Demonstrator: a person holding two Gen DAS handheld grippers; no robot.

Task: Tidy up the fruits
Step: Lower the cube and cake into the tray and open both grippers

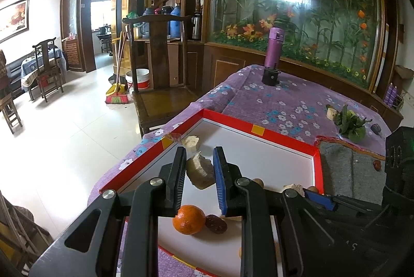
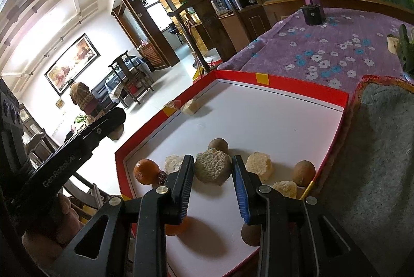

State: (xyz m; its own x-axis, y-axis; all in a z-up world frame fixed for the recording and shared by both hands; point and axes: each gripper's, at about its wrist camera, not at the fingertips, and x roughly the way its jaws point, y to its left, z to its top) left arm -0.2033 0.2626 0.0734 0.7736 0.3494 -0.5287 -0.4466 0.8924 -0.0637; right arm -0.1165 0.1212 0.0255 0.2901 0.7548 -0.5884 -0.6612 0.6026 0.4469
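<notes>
- Currently, the left gripper (image 1: 199, 173) is held low over the red-rimmed tray (image 1: 258, 130), angled down toward the tray's far left corner.
- Its jaws are clenched on a grey-beige rough chunk (image 1: 200, 172); the black pad touches the chunk's left side, while contact on the blue-pad side is less clear from this angle.
- From the right wrist view, the left gripper (image 2: 116, 128) appears at the tray's left edge, raised off the tray floor, with the chunk showing just under its tip.
- Right gripper (image 2: 213, 168) points down into the tray's near half, tilted so the tray runs diagonally across the view.
- Its jaws stand released, straddling a second rough chunk (image 2: 212, 167) that rests on the white floor; a gap shows on the blue-pad side.
- An orange (image 2: 146, 171) lies at the near left of the tray, a dark red date (image 2: 162, 176) touching it.
- Pale chunks (image 2: 259, 165) and round brown fruits (image 2: 304, 172) sit along the tray's right side; another brown fruit (image 2: 218, 145) lies just behind the straddled chunk.
- One small pale piece (image 1: 191, 142) lies in the far left corner.
- Tray rests on a purple flowered cloth (image 1: 292, 101); a grey felt mat (image 2: 383, 147) lies just beside its right rim.
- A purple bottle (image 1: 273, 49) stands at the far table end, well apart.
</notes>
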